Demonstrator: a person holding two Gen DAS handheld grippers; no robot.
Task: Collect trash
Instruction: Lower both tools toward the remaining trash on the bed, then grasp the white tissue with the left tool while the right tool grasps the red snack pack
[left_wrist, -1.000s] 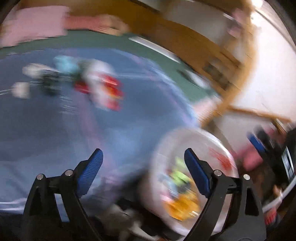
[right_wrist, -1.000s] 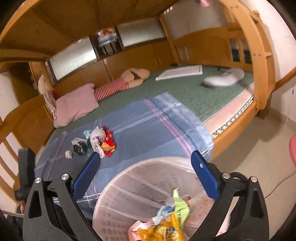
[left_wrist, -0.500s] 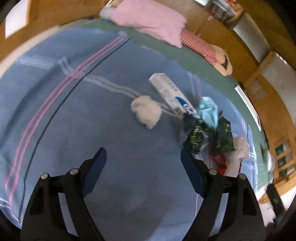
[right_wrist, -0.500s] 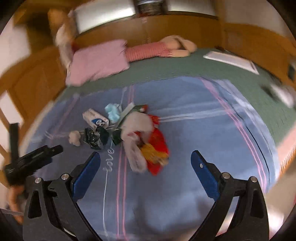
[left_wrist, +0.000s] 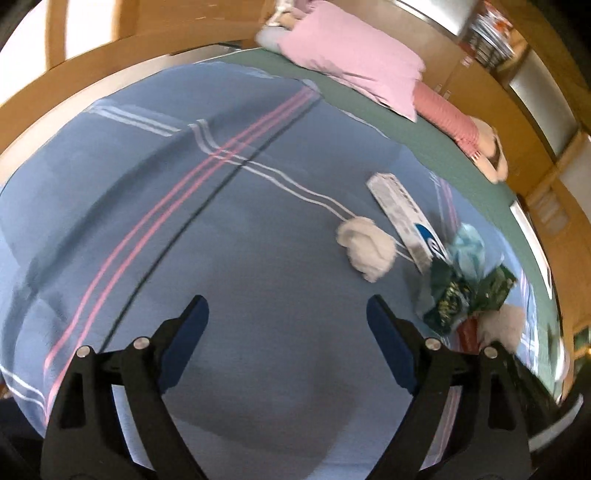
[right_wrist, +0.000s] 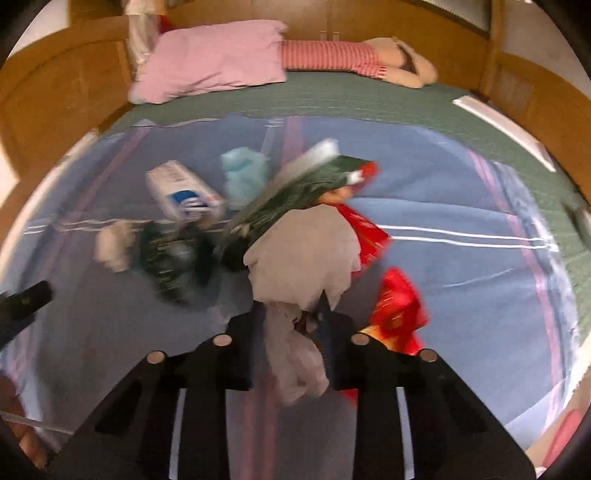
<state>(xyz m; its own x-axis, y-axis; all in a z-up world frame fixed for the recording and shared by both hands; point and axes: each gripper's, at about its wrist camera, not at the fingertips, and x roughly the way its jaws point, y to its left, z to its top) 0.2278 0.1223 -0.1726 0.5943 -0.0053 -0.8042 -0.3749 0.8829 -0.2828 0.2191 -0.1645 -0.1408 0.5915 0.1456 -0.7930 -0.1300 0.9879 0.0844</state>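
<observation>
Several pieces of litter lie clustered on a blue striped bedspread (left_wrist: 229, 258) as the right gripper (right_wrist: 291, 317) closes its jaws on a crumpled pale-grey plastic bag (right_wrist: 306, 254), which sits between the pads. The left gripper (left_wrist: 288, 314), jaws spread and opening with nothing between them, hovers over bare cloth short of a white wadded tissue (left_wrist: 365, 247). Left to gather, it appears, are a white-and-blue cardboard carton (right_wrist: 181, 192), a light-blue crumpled tissue (right_wrist: 243, 173), dark green foil wrappers (right_wrist: 173, 258) and red snack packets (right_wrist: 399, 302). A pink pillow (right_wrist: 214, 59) rests on the green mattress cover (right_wrist: 388, 99), inside a wooden bed frame (right_wrist: 55, 96).
</observation>
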